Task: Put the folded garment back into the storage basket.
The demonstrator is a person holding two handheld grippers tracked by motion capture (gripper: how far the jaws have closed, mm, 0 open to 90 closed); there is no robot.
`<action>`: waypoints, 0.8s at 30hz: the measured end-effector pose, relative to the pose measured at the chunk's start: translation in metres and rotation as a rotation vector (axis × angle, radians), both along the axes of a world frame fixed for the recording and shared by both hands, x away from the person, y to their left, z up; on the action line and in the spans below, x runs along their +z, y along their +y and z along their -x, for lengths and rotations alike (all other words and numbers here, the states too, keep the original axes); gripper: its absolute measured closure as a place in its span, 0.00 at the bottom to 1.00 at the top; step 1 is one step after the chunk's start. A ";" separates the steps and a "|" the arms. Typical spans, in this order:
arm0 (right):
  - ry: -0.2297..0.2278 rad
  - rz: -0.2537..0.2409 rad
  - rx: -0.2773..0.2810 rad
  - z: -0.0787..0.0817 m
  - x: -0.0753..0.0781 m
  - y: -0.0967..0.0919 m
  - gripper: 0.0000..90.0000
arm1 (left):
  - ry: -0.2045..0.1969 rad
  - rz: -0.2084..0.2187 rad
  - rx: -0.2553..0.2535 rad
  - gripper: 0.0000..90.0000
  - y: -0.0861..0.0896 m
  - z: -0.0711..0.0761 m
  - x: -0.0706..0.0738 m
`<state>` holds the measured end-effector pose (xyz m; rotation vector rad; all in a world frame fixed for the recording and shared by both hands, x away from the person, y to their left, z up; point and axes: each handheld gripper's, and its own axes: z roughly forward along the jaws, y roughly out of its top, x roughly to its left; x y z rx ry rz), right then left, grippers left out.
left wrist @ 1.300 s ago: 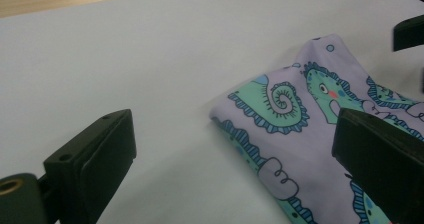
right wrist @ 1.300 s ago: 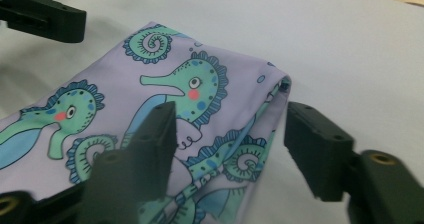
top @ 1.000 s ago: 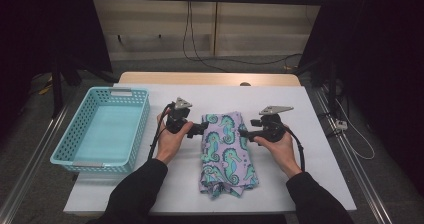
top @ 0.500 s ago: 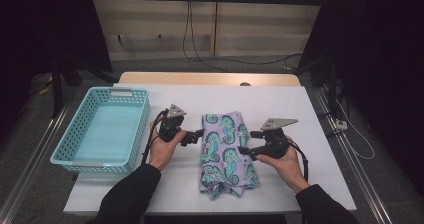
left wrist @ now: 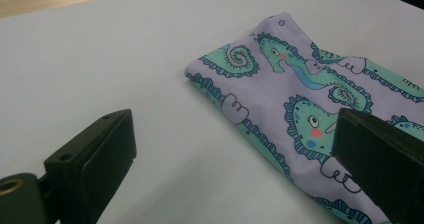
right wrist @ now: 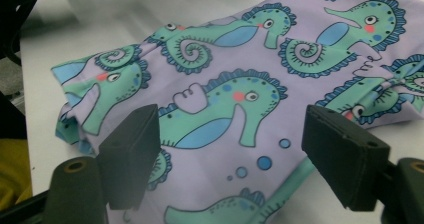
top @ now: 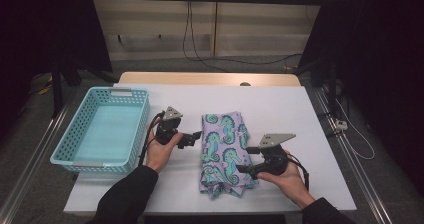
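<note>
The big white table (top: 300,114) is carrying everything. On its left side, the light blue plastic basket with little holes (top: 102,129) is sitting just where it was one second ago.

The folded purple cloth with green seahorses on it (top: 223,151) is lying in the middle of the table, a bit toward the near edge. It has not moved. Its long side is running from the near edge toward the far edge, and it is leaning a little to the right at the far end. The near end looks bunched and wrinkled.

The two hands have pulled away from each other since one second ago. The left gripper (top: 192,139) has slid off toward the basket and is now hanging just beside the left edge of the cloth, with its jaws wide apart and nothing between them. The right gripper (top: 245,164) has come back toward the near right part of the cloth. Its jaws have just been closing a little, but they are standing wide apart over the cloth, not pinching it.
</note>
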<state>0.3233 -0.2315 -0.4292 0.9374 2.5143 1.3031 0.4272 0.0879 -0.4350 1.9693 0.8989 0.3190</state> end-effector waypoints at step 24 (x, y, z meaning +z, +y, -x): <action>-0.060 0.119 0.215 0.041 -0.017 0.026 0.46 | -0.008 -0.035 -0.007 0.05 -0.005 0.001 -0.003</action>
